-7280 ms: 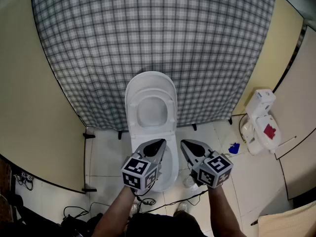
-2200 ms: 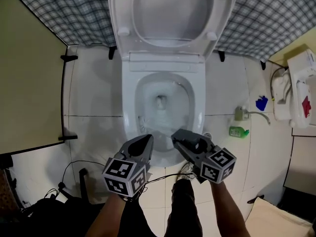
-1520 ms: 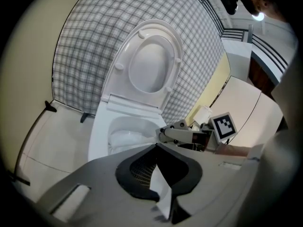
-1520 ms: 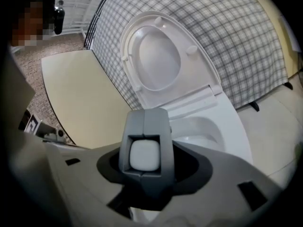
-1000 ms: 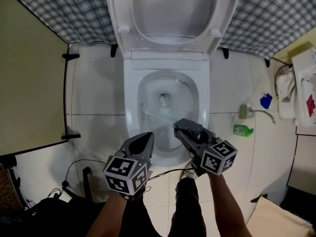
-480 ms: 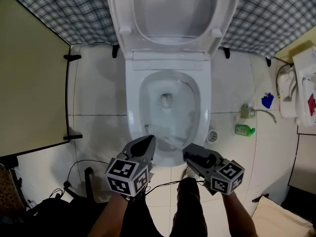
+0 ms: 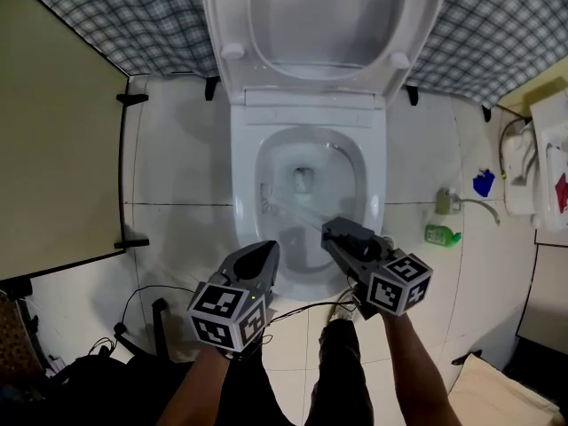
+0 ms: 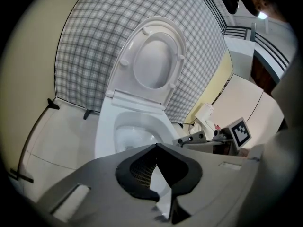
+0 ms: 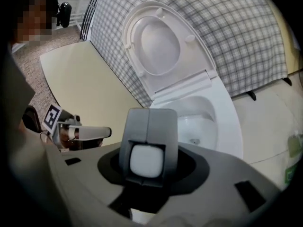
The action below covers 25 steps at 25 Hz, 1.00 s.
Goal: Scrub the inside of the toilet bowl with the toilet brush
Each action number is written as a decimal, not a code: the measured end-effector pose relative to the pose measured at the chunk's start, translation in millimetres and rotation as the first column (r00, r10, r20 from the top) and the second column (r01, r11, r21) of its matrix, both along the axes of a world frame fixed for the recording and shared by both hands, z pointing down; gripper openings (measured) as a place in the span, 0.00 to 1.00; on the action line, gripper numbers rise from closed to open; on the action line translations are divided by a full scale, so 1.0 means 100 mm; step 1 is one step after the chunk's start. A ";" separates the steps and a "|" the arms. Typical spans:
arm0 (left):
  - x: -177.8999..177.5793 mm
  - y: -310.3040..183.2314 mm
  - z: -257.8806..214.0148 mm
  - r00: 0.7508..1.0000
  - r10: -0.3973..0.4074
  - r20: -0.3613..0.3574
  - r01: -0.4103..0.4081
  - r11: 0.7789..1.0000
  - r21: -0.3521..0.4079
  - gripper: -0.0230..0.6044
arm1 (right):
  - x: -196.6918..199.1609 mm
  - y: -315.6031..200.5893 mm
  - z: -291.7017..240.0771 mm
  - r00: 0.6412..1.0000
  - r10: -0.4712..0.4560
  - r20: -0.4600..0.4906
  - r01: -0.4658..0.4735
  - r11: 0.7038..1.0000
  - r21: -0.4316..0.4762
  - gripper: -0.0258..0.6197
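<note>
The white toilet bowl (image 7: 241, 193) stands with its lid (image 7: 319, 25) raised. My right gripper (image 7: 335, 232) hangs over the bowl's front right rim, shut on the toilet brush handle (image 7: 300, 214). Its jaws have just been closing slightly on that handle. The shaft slants into the bowl, and the brush head (image 7: 264, 202) lies against the left inner wall. In the right gripper view the handle's white end (image 9: 147, 161) sits between the fingers (image 9: 137, 126). My left gripper (image 7: 269, 250) hovers at the bowl's front edge, shut and holding nothing; in its own view its tips (image 8: 156, 147) meet.
A green bottle (image 7: 441, 234) and a blue item (image 7: 484, 183) lie on the tiled floor to the right, near a white unit (image 7: 550, 158). A beige partition (image 7: 53, 149) stands on the left. Cables (image 7: 146, 304) run by the person's leg (image 7: 342, 362).
The right gripper drew back toward the person, then pushed forward again. The brush head went from the bowl's front part to its left wall. The left gripper stayed put.
</note>
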<state>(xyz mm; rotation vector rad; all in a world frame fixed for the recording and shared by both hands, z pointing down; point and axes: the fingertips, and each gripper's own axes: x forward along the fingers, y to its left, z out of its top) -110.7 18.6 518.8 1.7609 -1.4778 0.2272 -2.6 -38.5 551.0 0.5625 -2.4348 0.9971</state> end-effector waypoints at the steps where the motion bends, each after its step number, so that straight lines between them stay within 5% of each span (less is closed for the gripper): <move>1: 0.00 0.00 0.00 1.000 0.000 -0.001 0.000 1.000 0.000 0.05 | -0.06 -0.11 0.00 1.000 0.019 0.005 -0.019 1.000 0.010 0.33; 6: -0.02 -0.01 0.00 1.000 -0.006 -0.006 0.006 1.000 0.000 0.05 | -0.30 -0.60 -0.06 0.996 0.091 0.013 -0.092 0.993 0.069 0.33; 13: 0.00 -0.01 0.02 1.000 -0.001 -0.013 0.001 1.000 -0.005 0.05 | -0.27 -0.62 -0.09 0.993 0.118 -0.003 -0.117 0.989 0.095 0.32; 20: 0.09 0.00 0.04 1.000 0.031 -0.003 -0.031 0.999 -0.011 0.05 | -0.20 -0.76 -0.11 0.973 0.227 -0.030 -0.217 0.955 0.203 0.30; 25: 0.13 0.03 0.04 0.999 0.046 0.003 -0.046 0.999 -0.012 0.05 | 0.20 -0.93 -0.15 0.931 0.359 -0.068 -0.337 0.916 0.220 0.30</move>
